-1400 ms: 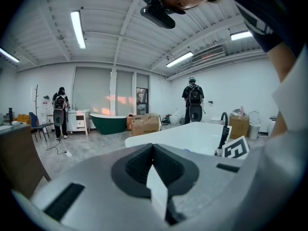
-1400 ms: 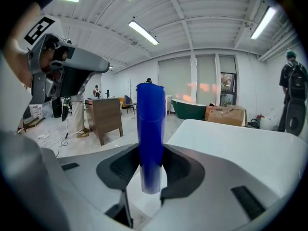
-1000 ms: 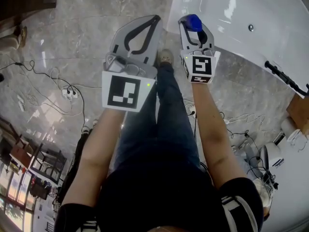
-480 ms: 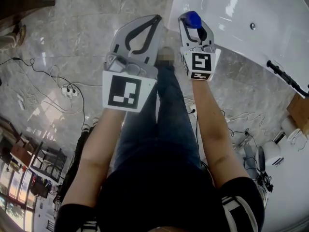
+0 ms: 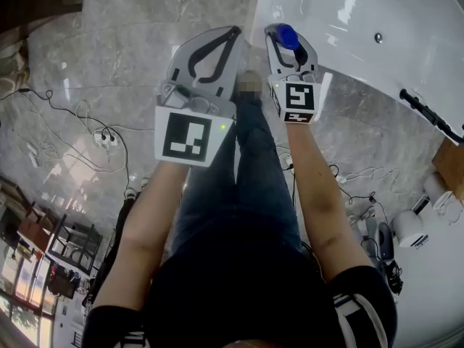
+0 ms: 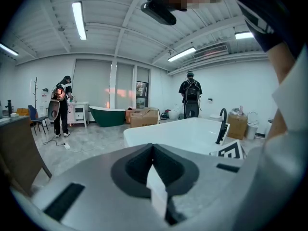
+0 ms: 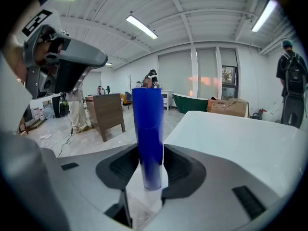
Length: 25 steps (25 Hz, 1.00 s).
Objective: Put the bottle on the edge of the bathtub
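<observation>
From the head view, the left gripper [image 5: 230, 32] is raised over the stone floor [image 5: 109, 56] with its jaws clenched on nothing. The right gripper [image 5: 288, 42] grasps a blue bottle [image 5: 288, 33], seen almost end-on with one end facing the camera, beside the near corner of the white bathtub [image 5: 362, 75]. In the left gripper view, the left gripper [image 6: 153, 149] has its jaws pressed together, with the bathtub [image 6: 178, 131] beyond. In the right gripper view, the right gripper [image 7: 148, 154] clamps the bottle [image 7: 148, 124] near its lower end. The bottle stands upright, its long axis vertical and crosswise to the jaws, and the bathtub [image 7: 240, 138] lies just to its right.
</observation>
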### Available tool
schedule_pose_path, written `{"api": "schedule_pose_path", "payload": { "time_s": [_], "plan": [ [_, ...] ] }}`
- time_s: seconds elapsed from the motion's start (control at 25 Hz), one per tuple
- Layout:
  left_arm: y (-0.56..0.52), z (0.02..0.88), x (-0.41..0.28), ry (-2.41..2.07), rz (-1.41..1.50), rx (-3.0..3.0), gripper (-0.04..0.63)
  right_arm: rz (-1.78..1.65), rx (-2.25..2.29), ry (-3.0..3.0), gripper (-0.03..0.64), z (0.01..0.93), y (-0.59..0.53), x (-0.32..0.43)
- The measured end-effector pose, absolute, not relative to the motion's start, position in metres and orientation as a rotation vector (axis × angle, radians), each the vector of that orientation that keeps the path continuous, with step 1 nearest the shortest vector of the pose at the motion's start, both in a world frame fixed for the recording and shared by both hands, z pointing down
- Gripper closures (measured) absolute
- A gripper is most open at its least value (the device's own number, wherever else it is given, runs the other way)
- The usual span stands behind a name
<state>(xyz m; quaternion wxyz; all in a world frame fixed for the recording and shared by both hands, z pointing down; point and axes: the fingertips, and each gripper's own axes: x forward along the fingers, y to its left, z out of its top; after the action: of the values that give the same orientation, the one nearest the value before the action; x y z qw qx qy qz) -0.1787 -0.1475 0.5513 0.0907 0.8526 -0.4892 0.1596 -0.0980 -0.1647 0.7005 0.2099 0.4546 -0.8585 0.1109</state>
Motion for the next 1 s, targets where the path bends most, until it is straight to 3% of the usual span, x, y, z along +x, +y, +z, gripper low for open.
{"api": "schedule_pose_path", "payload": {
  "time_s": [0.48,0.52,0.6,0.64,1.0],
  "plan": [
    [-0.148,0.517,-0.167,-1.431,0.452,2.598,0.594,0.187,1.296,-2.439,0.44,0.618,-0.136,-0.081],
    [-0.147,0.513,-0.164,-1.423,0.461,2.612,0.594,0.166,1.303,-2.442,0.449,0.607,-0.135,-0.077],
    [-0.144,0.502,-0.16,-1.408,0.468,2.632,0.594,0.134,1.324,-2.444,0.556,0.584,-0.133,-0.069],
    [-0.143,0.496,-0.159,-1.405,0.463,2.638,0.594,0.126,1.338,-2.444,0.577,0.573,-0.132,-0.065],
    [-0.139,0.416,-0.153,-1.467,0.319,2.685,0.594,0.112,1.549,-2.472,0.6,0.446,-0.134,-0.031]
  ]
}}
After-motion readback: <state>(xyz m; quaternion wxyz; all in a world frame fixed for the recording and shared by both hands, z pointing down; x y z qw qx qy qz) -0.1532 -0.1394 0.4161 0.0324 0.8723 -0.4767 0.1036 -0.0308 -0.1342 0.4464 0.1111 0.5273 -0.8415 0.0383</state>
